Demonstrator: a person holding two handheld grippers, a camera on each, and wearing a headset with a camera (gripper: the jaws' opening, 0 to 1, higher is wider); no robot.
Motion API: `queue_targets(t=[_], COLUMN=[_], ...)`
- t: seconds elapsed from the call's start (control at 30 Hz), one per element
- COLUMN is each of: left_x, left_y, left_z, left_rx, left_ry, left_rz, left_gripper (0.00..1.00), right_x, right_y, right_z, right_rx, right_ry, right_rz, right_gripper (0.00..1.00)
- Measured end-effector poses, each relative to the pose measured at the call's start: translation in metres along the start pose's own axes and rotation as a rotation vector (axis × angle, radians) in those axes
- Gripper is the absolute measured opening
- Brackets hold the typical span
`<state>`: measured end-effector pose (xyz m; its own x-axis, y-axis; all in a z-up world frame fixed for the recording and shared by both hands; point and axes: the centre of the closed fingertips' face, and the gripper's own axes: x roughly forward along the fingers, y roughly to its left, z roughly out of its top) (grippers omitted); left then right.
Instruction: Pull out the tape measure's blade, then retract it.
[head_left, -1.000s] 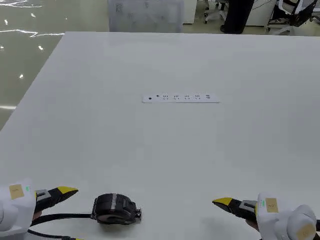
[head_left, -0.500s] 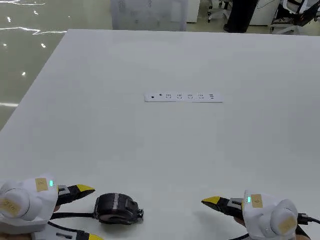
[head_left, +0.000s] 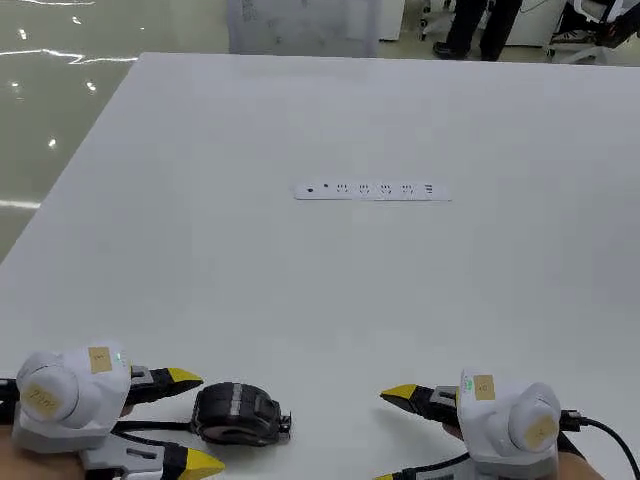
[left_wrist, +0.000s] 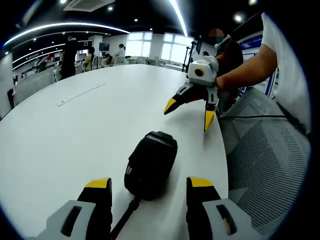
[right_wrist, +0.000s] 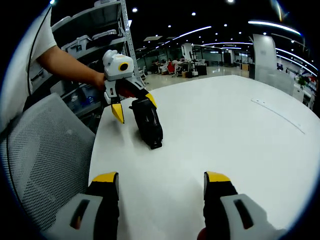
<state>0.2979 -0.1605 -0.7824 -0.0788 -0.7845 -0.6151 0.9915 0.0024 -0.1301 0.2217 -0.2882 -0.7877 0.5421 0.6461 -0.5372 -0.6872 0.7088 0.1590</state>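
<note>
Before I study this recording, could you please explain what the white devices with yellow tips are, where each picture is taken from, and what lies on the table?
There is no robot: a person holds two grippers, each with two yellow-tipped jaws. The head view comes from a camera on the person's head, looking down at the white table. Each round picture comes from a camera riding on one gripper, looking along its jaws. A black tape measure lies between the open jaws of the left gripper, not clamped. The right gripper is open too, off to the side. Farther back lies a white power strip. Nothing is held.
</note>
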Motion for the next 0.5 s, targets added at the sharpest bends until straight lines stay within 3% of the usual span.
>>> queue_targets(t=[0.5], left_x=[0.007], left_y=[0.0], left_z=[0.005], left_rx=[0.027], left_ry=[-0.007], left_rz=[-0.025], left_gripper=[0.42], right_x=[0.012], right_y=[0.005], right_z=[0.004], right_rx=[0.008], right_ry=[-0.013], right_rz=[0.013], right_gripper=[0.69])
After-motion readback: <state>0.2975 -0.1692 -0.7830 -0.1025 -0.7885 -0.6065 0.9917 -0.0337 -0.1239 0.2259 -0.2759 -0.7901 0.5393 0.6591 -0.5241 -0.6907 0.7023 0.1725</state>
